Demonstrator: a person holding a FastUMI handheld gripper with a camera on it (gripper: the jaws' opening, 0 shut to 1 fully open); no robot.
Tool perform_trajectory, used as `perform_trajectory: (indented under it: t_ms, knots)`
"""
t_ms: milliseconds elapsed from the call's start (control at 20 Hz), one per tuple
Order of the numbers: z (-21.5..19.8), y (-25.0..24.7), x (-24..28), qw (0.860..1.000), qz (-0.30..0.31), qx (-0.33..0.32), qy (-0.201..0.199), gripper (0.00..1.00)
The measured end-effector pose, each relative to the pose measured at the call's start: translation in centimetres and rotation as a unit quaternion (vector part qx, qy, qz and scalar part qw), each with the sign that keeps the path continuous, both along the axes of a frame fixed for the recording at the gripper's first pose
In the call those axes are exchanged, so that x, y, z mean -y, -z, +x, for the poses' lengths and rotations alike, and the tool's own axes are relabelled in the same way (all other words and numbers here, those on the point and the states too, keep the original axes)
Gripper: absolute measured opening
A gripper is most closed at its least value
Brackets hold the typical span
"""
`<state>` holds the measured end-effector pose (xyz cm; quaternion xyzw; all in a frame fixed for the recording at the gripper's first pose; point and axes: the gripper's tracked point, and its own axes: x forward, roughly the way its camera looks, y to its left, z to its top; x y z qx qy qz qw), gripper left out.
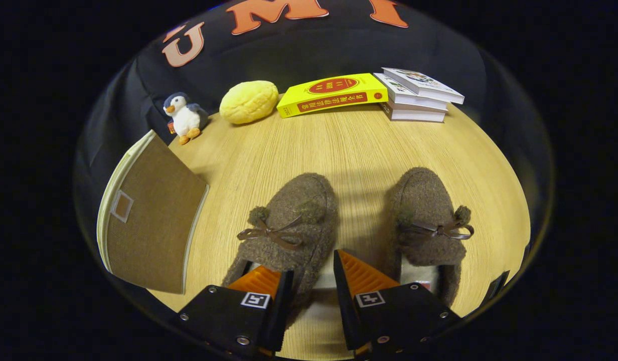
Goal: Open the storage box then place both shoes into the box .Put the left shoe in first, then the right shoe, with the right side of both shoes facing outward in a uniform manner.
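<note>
The gripper (311, 281), at lower centre, is straddling the left slipper's (289, 225) side wall with spread fingers, readying a pinch.

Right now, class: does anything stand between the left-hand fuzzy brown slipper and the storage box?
Nothing visible: bare wooden tabletop separates the fuzzy brown slipper from the brown fabric storage box. The hand-held gripper is open, its fingers straddling the slipper's side wall.
</note>
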<state>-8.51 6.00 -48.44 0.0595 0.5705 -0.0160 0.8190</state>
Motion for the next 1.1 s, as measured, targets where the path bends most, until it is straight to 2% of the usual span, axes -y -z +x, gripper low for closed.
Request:
perform_trajectory:
  t_ms: [100,250,400,550,750,950,1100]
  knots:
    - [0.2,0.5,-0.6,1.000,-0.009,0.000,0.005,0.40]
    - [0.3,0.4,-0.8,1.000,-0.016,-0.005,0.022,0.20]
    - [0.8,-0.9,-1.5,0.999,-0.001,-0.004,0.042,0.08]
    - [2.1,-4.0,-2.7,0.999,0.005,0.016,0.044,0.07]
    - [5.5,-11.1,-6.4,0.996,0.045,0.063,0.053,0.07]
    - [8.2,-17.3,-11.0,0.992,0.065,0.099,0.034,0.07]
    - [9.4,-20.0,-16.0,0.990,0.093,0.104,0.020,0.07]
